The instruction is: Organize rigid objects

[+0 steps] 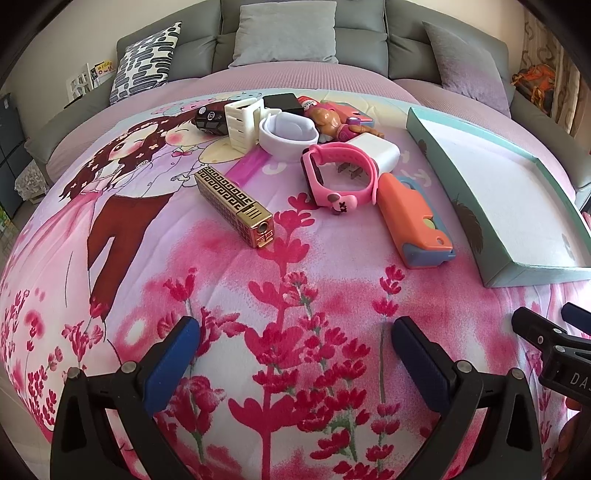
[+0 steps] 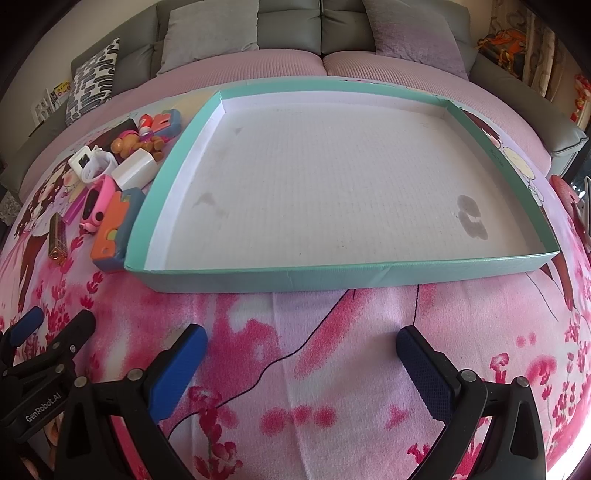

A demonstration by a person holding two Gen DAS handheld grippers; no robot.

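Note:
Several rigid objects lie in a cluster on a pink flowered bedspread: a gold patterned box, a pink watch, an orange and blue case, a white charger, a white band, a white rack and a brown toy dog. To their right lies a wide teal tray with a bare white floor. My left gripper hangs open over the spread, short of the cluster. My right gripper is open too, in front of the tray's near wall.
A grey sofa back with cushions runs behind the bed. A patterned pillow leans at the left. An orange bag sits at the far right. The tray floor shows a dark stain.

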